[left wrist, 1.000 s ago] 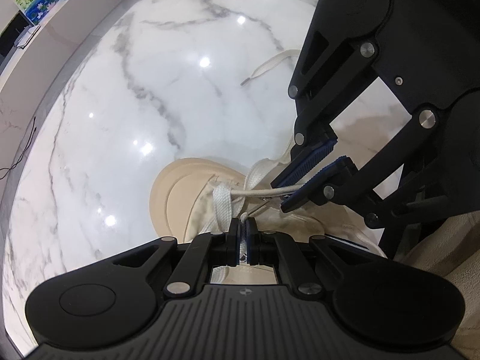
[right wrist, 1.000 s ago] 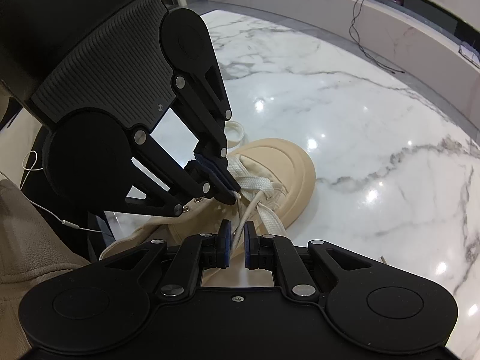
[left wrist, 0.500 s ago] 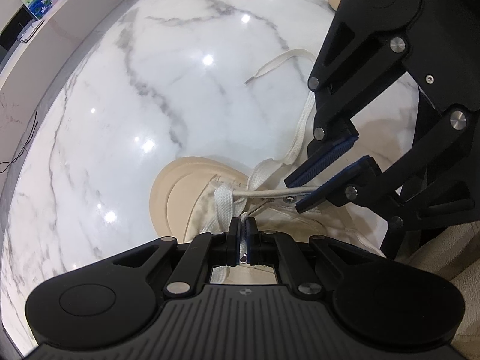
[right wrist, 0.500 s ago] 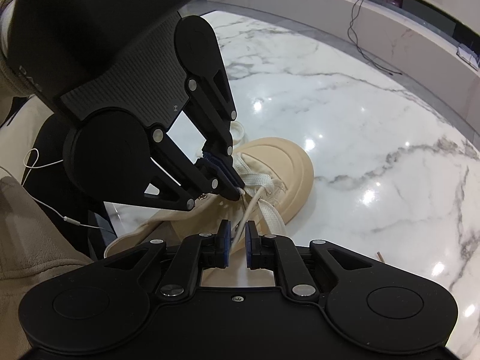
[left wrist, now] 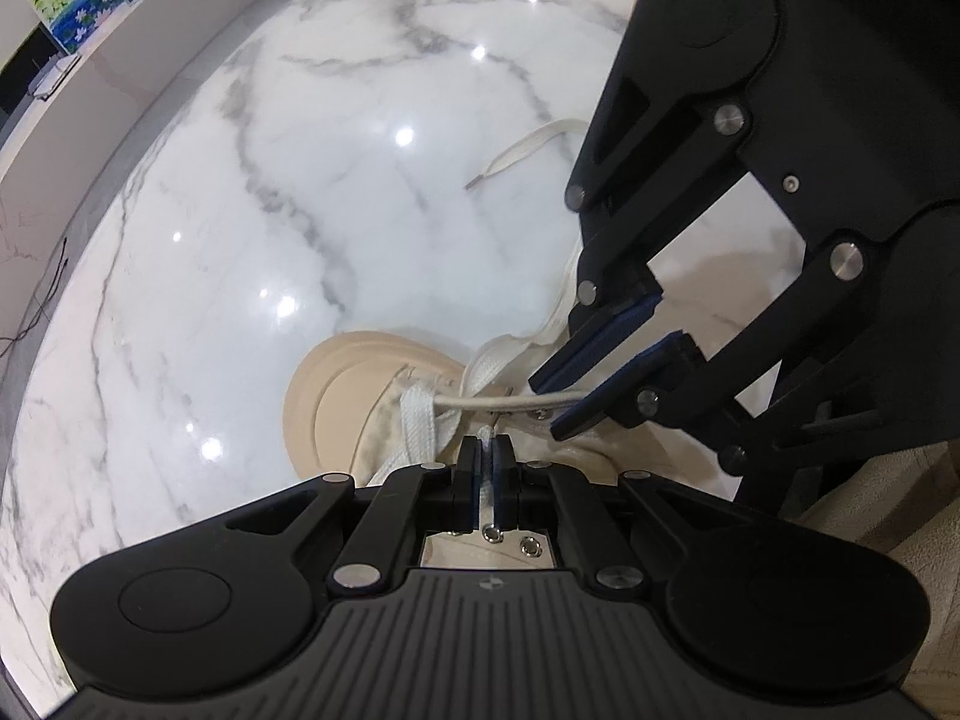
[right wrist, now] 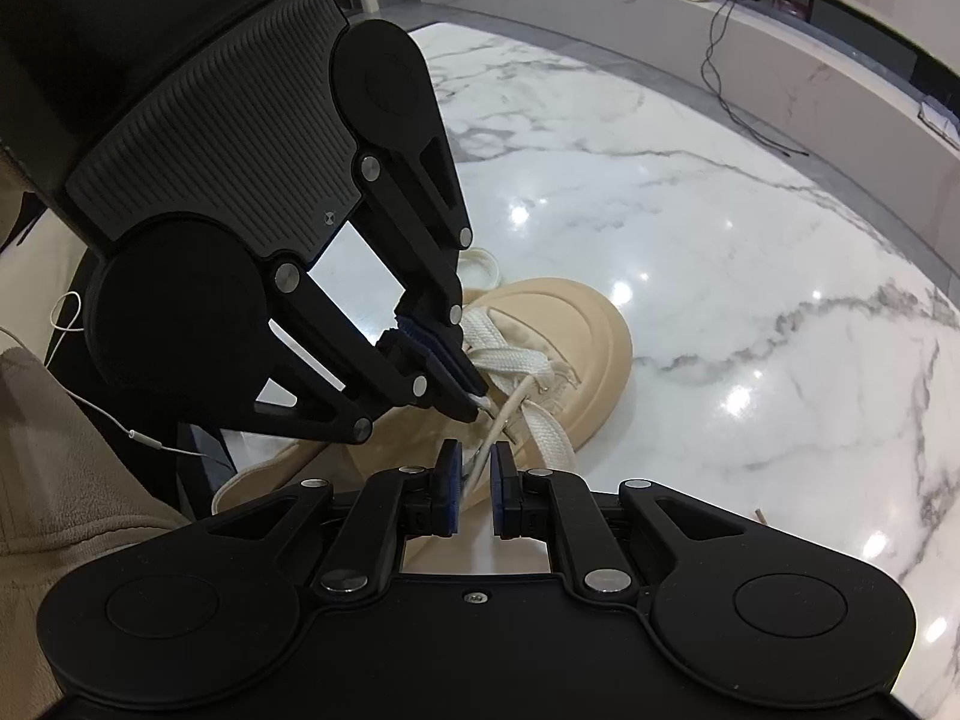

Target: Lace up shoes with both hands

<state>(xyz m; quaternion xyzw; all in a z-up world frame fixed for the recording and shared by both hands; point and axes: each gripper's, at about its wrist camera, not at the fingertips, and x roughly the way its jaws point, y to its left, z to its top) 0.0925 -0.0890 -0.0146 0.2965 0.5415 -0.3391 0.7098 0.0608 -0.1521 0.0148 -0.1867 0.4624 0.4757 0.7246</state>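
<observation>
A beige shoe (left wrist: pixel 336 384) (right wrist: pixel 576 330) with white laces lies on the white marble table, toe pointing away. My left gripper (left wrist: pixel 486 450) (right wrist: pixel 474 399) is shut on a white lace strand right over the eyelets. My right gripper (right wrist: pixel 476 471) (left wrist: pixel 561 399) is open, its blue pads either side of a taut lace strand (left wrist: pixel 504 403) that runs from the eyelets between them. The other lace end (left wrist: pixel 522 147) trails loose on the table beyond the shoe.
The marble table (left wrist: pixel 240 240) spreads wide to the left and ahead. A low white shelf (right wrist: pixel 720 42) with cables and small devices runs behind it. Beige fabric (right wrist: pixel 66 480) lies at the near left.
The right gripper has swung a little away and back over the shoe, its jaws still open around the lace. The left gripper keeps its hold and has barely moved.
</observation>
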